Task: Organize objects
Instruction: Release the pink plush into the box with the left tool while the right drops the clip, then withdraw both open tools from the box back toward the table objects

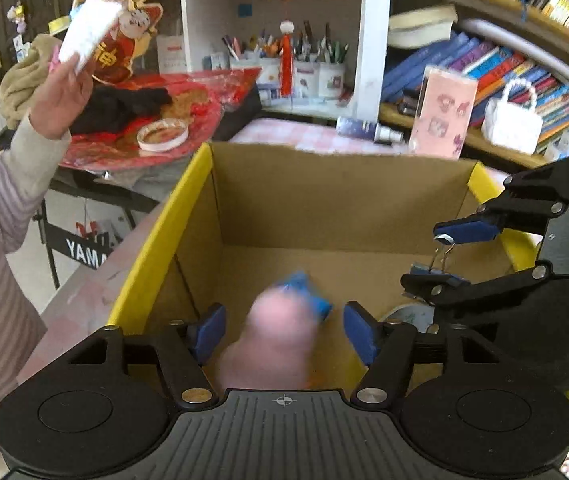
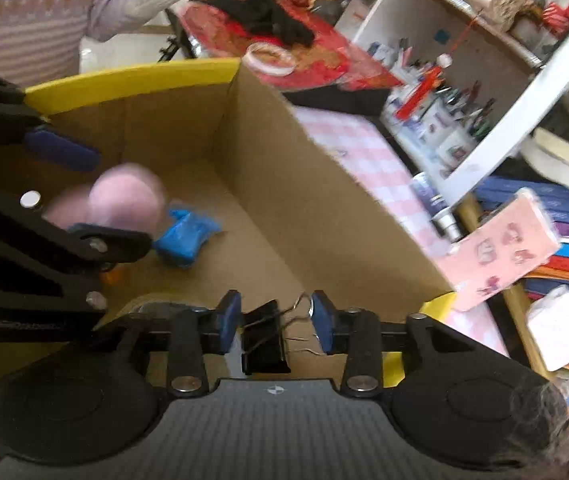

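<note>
Over the yellow-rimmed cardboard box (image 1: 204, 184), the left gripper (image 1: 284, 330) gapes, releasing a blurred pink object (image 1: 276, 340); the right gripper (image 2: 276, 320) pinches a black binder clip (image 2: 264, 340) for dropping inside.

Box (image 1: 324, 200) far half open; pink object (image 1: 280, 344), blue packet (image 2: 184, 236) block near floor.

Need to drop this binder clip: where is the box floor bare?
Bare floor lies along the box's far wall, beyond the blue packet. Crowded nearer: pink object at the left gripper, binder clip in the right gripper.
</note>
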Available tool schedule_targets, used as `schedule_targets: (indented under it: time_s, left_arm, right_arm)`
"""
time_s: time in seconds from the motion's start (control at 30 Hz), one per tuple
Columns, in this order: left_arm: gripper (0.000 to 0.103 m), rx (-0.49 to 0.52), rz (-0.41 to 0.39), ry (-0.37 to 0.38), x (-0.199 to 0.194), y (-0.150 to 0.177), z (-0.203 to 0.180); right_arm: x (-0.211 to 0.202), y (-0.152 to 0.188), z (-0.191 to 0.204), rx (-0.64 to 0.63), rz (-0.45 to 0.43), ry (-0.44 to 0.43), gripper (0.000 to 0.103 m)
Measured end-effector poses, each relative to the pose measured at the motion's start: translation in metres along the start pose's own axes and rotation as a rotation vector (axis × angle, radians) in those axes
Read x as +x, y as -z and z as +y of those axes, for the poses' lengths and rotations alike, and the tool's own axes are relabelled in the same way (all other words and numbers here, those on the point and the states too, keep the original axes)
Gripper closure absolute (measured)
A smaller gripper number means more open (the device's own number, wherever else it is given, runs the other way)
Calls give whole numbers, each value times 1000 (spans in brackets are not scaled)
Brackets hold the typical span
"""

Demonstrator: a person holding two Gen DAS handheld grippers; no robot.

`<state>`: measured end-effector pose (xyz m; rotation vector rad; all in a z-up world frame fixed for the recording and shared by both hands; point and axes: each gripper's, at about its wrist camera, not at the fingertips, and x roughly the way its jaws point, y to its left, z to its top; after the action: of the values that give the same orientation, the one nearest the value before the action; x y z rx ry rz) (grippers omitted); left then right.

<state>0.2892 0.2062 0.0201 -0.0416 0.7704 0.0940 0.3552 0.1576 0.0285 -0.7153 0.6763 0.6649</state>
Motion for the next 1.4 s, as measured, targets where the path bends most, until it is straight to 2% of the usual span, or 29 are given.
schedule_targets:
  time_s: [0.03, 0.1, 0.3, 0.5, 0.63, 0.77, 0.97, 1.13, 1.27, 1.4]
  left_arm:
    - [27, -5, -17, -2, -6, 0, 1]
    - [9, -10, -70, -23, -19, 0, 2]
    - [8, -3, -199, 35, -69, 5, 2]
    - [7, 43, -247, 92, -118, 35, -2]
    - [7, 63, -241, 102, -144, 62, -1]
    - [7, 53, -212, 106, -165, 91, 3]
    - [7, 40, -122, 104, -178, 139, 6]
    - [7, 21, -39, 117, -181, 172, 5]
    - [7, 64, -11, 128, -183, 185, -4]
    - [7, 97, -2, 158, -181, 184, -17]
  right_arm:
    - [-5, 1, -2, 17, -13, 9, 65]
    - [-16, 3, -6, 54, -34, 23, 62]
    - [-59, 14, -10, 175, -103, 62, 54]
    - [-105, 33, 10, 304, -144, 124, 52]
    - [-136, 56, 36, 380, -183, 186, 50]
    - [-156, 84, 63, 480, -158, 233, 50]
    - [-174, 135, 112, 656, -45, 234, 51]
    - [-187, 167, 153, 716, 41, 220, 52]
    - [-197, 188, 175, 736, 92, 216, 51]
    - [-208, 205, 176, 777, 106, 248, 51]
